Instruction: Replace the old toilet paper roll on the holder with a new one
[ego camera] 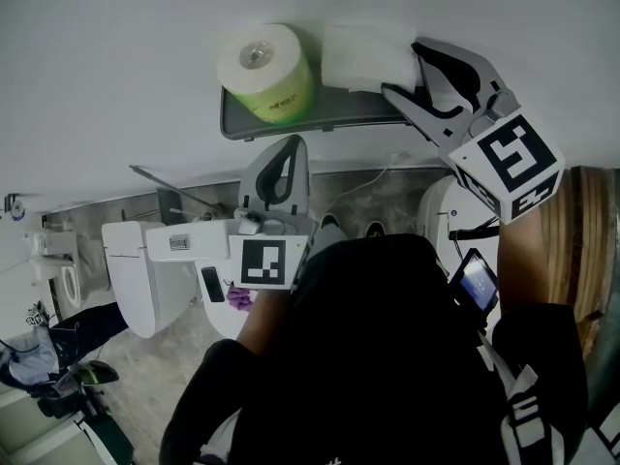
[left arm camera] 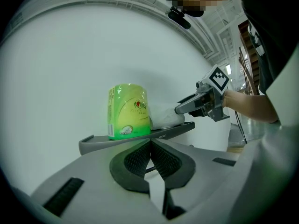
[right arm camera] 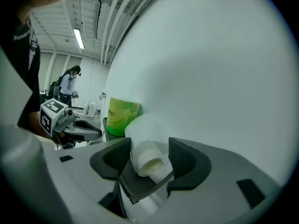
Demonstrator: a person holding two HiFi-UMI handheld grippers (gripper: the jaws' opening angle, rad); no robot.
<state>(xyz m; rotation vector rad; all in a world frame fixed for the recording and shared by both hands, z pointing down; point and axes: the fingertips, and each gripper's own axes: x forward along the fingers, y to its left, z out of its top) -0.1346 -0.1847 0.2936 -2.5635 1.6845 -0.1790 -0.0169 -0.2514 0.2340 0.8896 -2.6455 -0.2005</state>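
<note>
Now, right gripper (ego camera: 402, 68) clamped on the white roll (ego camera: 360, 56) atop the shelf (ego camera: 291, 124) — left gripper (left arm camera: 150, 146) closed, empty.

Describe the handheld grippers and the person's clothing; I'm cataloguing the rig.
Both the left gripper and right gripper are grey plastic with black ribbed pads lining the jaws. Each carries a white cube printed with black square markers. The person wears a black top.

The hand-held gripper (right arm camera: 149, 148) seemingly grips a white roll (right arm camera: 145, 161).
</note>
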